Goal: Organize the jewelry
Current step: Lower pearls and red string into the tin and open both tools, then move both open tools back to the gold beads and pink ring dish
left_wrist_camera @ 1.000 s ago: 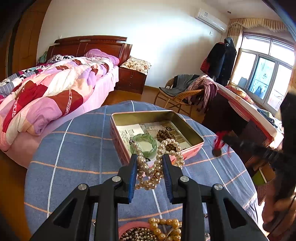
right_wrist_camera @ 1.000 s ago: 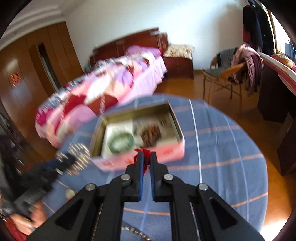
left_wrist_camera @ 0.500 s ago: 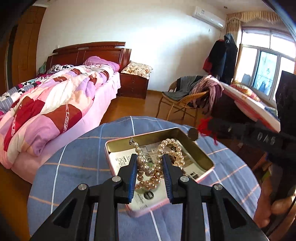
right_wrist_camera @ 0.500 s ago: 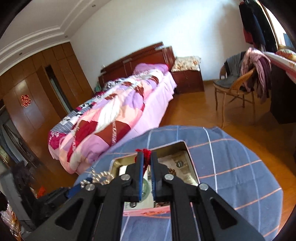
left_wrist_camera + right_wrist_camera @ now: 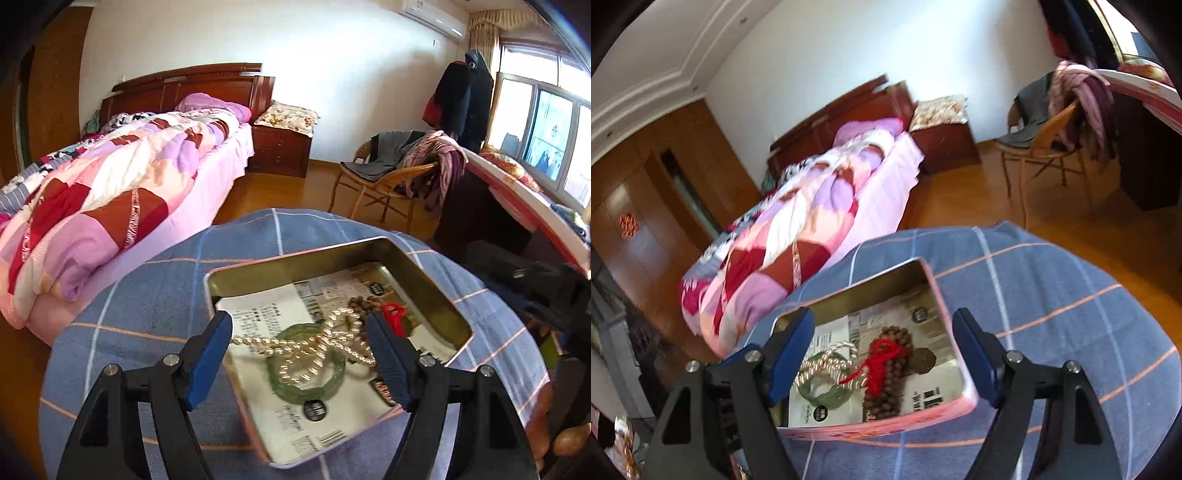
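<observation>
An open pink tin box (image 5: 258, 278) (image 5: 934, 288) lined with printed paper sits on the round table. Inside lie a green bangle (image 5: 308, 389) (image 5: 822, 397), a pearl necklace (image 5: 325, 349) (image 5: 827, 363) draped over the bangle, brown wooden beads (image 5: 364, 304) (image 5: 892, 369) and a red string charm (image 5: 393, 314) (image 5: 882, 356) with a bronze coin (image 5: 923, 360). My left gripper (image 5: 301, 362) is open and empty just above the box. My right gripper (image 5: 882, 358) is open and empty above the box from the other side.
The table wears a blue checked cloth (image 5: 155, 295) (image 5: 1052, 295). A bed with a patchwork quilt (image 5: 110, 192) stands to the left. A wicker chair with clothes (image 5: 399, 173) and a desk by the window (image 5: 517, 192) stand at the right.
Both grippers have opened. The left one let the pearl necklace drop onto the green bangle. The right one let the red string charm drop onto the wooden beads.
</observation>
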Demonstrator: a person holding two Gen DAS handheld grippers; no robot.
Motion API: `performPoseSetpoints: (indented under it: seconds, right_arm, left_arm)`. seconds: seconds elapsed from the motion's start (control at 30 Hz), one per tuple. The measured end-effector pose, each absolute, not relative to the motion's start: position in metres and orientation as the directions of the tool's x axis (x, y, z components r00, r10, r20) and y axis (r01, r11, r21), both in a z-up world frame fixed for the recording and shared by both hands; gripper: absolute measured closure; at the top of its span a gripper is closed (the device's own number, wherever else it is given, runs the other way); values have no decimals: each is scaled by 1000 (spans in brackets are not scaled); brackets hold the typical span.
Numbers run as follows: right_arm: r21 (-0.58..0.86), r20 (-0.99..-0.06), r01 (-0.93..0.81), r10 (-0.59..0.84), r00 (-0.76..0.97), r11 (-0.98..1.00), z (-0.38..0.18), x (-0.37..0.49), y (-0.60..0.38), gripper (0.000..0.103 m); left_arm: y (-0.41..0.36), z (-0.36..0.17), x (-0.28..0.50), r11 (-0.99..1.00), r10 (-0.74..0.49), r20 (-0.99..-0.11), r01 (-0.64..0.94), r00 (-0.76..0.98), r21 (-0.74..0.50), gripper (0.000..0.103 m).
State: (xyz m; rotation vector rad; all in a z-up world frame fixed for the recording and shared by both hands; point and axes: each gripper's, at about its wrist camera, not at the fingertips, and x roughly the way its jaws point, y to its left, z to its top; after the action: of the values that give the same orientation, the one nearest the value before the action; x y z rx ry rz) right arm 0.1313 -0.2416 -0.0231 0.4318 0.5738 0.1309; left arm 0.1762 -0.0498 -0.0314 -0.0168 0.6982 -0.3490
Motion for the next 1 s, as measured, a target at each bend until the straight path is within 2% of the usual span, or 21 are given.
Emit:
performPoseSetpoints:
  seconds: [0.2,0.4,0.7,1.0]
  right_arm:
    - [437,-508,72,180,842,896,-27,110,-252,22]
    - [423,-539,102,160,827,900,-30,86,-248,22]
    - [388,-602,97,172,779,917,-47,48,-233,23]
    - [363,-622,77,180,762,929,-56,16,-221,26]
  left_arm:
    - [-38,-30,167,941,-331,-639,292,694,-171,28]
    - [-26,-20,143,943,-324,-616,301,718,-145,28]
    - [-4,-28,100,949,-312,-621,263,720,-172,28]
    - [17,-31,67,958,-286,-618,233,732,-168,28]
